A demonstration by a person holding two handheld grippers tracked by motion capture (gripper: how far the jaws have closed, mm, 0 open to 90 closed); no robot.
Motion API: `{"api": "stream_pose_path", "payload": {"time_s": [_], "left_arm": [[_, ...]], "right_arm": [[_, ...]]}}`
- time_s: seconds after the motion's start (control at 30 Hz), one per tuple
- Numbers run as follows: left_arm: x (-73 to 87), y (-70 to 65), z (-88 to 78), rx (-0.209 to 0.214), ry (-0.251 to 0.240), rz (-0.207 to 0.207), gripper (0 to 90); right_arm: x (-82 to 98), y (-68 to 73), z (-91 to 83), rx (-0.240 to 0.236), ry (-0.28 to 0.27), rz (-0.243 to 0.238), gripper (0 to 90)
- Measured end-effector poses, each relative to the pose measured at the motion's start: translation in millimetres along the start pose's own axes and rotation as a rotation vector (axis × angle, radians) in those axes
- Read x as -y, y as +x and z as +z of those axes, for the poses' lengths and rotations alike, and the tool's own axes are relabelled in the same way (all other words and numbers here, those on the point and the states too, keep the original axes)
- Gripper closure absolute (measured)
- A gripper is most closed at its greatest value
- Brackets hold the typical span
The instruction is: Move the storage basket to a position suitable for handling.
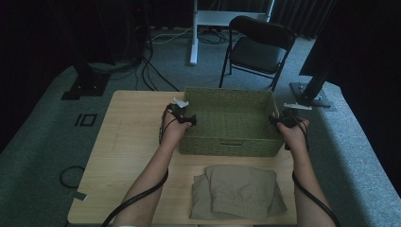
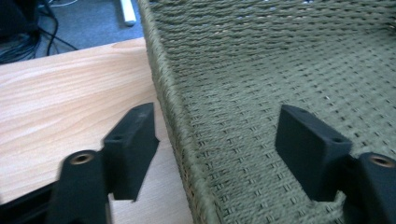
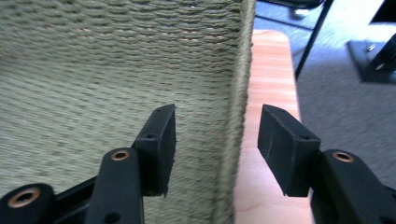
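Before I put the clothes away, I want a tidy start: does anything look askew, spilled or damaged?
Nothing stands out. The woven basket sits square and intact on the table, the folded garment lies neatly in front of it, and the left gripper and right gripper straddle its side rims, open.

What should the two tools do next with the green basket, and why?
Probably lift both tools up and away from the basket. The left tool and the right tool each straddle a side wall, but the jaws stand apart from the weave, so nothing is gripped. The basket sits flat on the table, and the folded cloth lies in front of it, likely next to be picked up.
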State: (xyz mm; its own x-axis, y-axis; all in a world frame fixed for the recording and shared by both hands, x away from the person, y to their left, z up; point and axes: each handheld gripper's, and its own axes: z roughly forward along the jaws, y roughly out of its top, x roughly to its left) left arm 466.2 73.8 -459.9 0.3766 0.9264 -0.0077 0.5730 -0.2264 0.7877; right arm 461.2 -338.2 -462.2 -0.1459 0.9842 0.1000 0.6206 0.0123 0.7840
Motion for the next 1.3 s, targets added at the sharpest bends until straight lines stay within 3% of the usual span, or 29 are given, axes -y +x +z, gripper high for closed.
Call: {"api": "stream_pose_path", "payload": {"time_s": [0.07, 0.13, 0.23, 0.33, 0.5, 0.53, 0.57, 0.63, 0.7, 0.77, 0.83, 0.97, 1.1, 1.3], "left_arm": [[-1.9, 0.5, -5.1, 0.014, -0.007, -0.012, 28.3], [-3.0, 1.7, -10.3, 0.015, -0.011, 0.002, 27.7], [-3.6, 3.9, -17.6, 0.026, -0.026, 0.007, 26.2], [-3.1, 6.5, -24.3, 0.036, -0.036, 0.01, 24.7], [-0.4, 9.9, -33.8, 0.052, -0.048, 0.014, 21.0], [1.6, 11.2, -38.5, 0.063, -0.055, 0.018, 21.0], [2.7, 11.7, -40.6, 0.066, -0.057, 0.014, 21.0], [5.0, 12.4, -44.5, 0.079, -0.06, 0.019, 20.6], [7.3, 13.5, -48.6, 0.094, -0.061, 0.026, 20.5], [9.6, 13.5, -52.5, 0.105, -0.061, 0.04, 18.5], [11.8, 13.9, -56.3, 0.116, -0.063, 0.022, 18.5], [14.2, 14.0, -62.4, 0.154, -0.065, 0.022, 18.5], [15.0, 13.9, -66.5, 0.163, -0.076, 0.032, 18.5], [19.9, 3.6, -78.8, 0.213, -0.129, 0.049, 18.5]], "right_arm": [[-2.0, 0.3, -4.3, -0.015, 0.0, 0.029, 46.3], [-5.5, 1.4, -10.2, -0.015, -0.029, 0.036, 37.3], [-7.4, 2.5, -13.8, -0.034, -0.043, 0.031, 32.2], [-9.5, 5.9, -18.5, -0.051, -0.073, -0.033, 28.2], [-8.7, 10.6, -23.7, -0.083, -0.116, -0.012, 21.5], [-8.2, 11.9, -25.0, -0.083, -0.131, -0.016, 20.8], [-6.9, 14.1, -27.8, -0.096, -0.139, -0.052, 18.1], [-5.1, 16.4, -29.6, -0.092, -0.146, -0.084, 18.8], [-3.3, 18.3, -31.8, -0.098, -0.098, -0.111, 18.6], [-0.9, 20.3, -33.4, -0.105, -0.099, -0.132, 18.1], [2.0, 22.3, -35.6, -0.11, -0.101, -0.156, 16.1], [7.9, 25.6, -40.5, -0.114, -0.118, -0.166, 15.2], [11.6, 27.4, -45.4, -0.126, -0.135, -0.179, 15.1], [17.7, 31.6, -63.0, -0.155, -0.162, -0.203, 15.2]]}}
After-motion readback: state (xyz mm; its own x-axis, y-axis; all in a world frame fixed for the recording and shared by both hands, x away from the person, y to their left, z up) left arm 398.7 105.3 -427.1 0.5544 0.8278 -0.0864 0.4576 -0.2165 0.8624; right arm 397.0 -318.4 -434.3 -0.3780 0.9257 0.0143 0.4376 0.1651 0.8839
